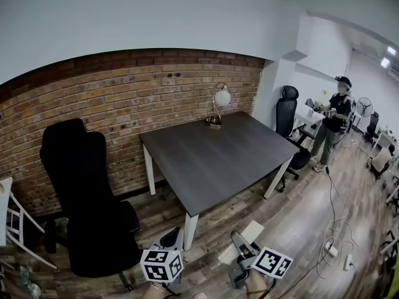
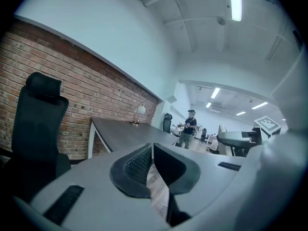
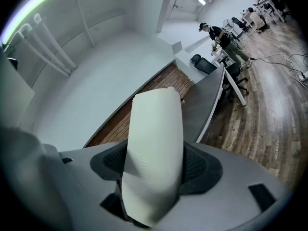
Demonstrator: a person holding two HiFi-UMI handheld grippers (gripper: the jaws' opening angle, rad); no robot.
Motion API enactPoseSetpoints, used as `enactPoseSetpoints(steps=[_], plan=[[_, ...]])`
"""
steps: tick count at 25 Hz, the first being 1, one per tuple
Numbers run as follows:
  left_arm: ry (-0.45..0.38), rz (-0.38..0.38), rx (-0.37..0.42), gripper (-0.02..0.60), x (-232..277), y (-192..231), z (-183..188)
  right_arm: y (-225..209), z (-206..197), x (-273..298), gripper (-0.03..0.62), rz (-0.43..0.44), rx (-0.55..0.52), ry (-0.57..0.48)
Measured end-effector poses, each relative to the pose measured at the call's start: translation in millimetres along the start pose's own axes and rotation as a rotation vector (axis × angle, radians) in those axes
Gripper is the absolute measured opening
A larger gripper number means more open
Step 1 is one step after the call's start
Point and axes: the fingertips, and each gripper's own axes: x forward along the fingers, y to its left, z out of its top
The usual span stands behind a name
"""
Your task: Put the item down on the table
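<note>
Holding a pale smooth item (image 3: 153,129) clamped in my right tool (image 3: 155,171); left tool (image 2: 153,166) closed, empty. Bench (image 1: 212,157) at frame centre; nothing set down yet.

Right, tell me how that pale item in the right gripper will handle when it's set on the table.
The pale item looks stiff: it shows no bending in the jaws of the right gripper. Its smooth, rounded surface may be slippery, and it could rock or roll on the flat table. Its weight can't be judged.

Dark table (image 1: 212,161) bears one lamp (image 1: 222,97) (far edge).
</note>
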Motion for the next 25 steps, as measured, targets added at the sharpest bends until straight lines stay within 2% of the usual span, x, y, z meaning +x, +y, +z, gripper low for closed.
enactPoseSetpoints(steps=[4, 16, 25], plan=[[0.008, 0.007, 0.003, 0.029, 27, -7, 1, -22, 22, 13, 0.319, -0.022, -0.015, 0.013], [-0.01, 0.053, 0.006, 0.029, 96, -25, 15, -57, 81, 51, 0.319, 0.029, 0.007, 0.033], [0.02, 0.07, 0.017, 0.029, 115, -31, 6, -83, 94, 60, 0.319, 0.027, 0.043, 0.042]])
